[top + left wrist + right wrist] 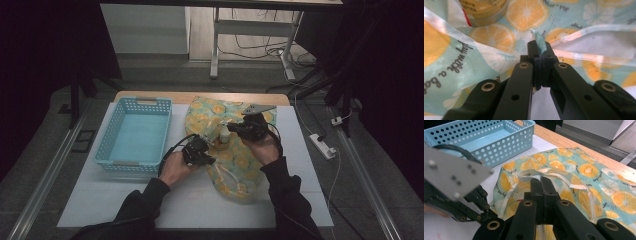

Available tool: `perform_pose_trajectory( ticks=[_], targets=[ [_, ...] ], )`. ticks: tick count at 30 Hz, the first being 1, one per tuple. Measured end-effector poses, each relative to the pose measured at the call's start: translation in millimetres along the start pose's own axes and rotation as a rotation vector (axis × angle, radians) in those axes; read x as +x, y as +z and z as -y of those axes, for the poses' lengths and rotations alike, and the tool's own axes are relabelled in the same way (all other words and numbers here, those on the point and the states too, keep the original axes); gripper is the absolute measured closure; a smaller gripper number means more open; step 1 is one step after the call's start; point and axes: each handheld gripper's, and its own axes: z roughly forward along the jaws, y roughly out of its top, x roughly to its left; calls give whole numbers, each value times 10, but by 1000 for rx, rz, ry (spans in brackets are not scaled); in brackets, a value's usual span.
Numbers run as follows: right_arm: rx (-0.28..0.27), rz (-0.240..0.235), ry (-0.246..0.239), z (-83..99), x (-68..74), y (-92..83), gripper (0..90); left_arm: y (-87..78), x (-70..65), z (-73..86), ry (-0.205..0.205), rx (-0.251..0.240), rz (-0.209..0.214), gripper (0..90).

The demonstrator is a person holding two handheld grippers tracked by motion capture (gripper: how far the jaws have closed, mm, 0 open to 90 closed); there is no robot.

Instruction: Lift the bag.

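On the bench [300,165] the basket [135,135] stands at the left and the bag [240,160] lies just beside it at the right. A small bottle [225,135] stands at the bag's middle, between the left claw [209,146] and the right claw [235,129].

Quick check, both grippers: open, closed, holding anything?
Left gripper: shut on the rim of the fruit-print bag.
Right gripper: shut on the bag's opposite rim, as far as the right gripper view shows.

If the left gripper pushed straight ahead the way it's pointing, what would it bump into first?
The left gripper is already shut on the edge of the fruit-print bag, so it would push further into that bag first. Beyond, slightly to one side, lies a round tin; how far is unclear.
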Motion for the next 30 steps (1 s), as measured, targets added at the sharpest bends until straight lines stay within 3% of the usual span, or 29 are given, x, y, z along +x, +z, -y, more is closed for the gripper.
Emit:
perform_pose_trajectory(
  ticks=[7, 14, 30],
  targets=[
    [-3, -6, 0, -5, 8, -3, 900, -161, -4, -51, -39, -32, 8, 890],
    [-5, -16, 1, -17, 16, -20, 900, -324, -8, -99, -36, -65, 35, 891],
    [-4, -48, 2, -116, 54, -61, 900, -759, 65, -239, -72, -165, 93, 891]
  ],
)
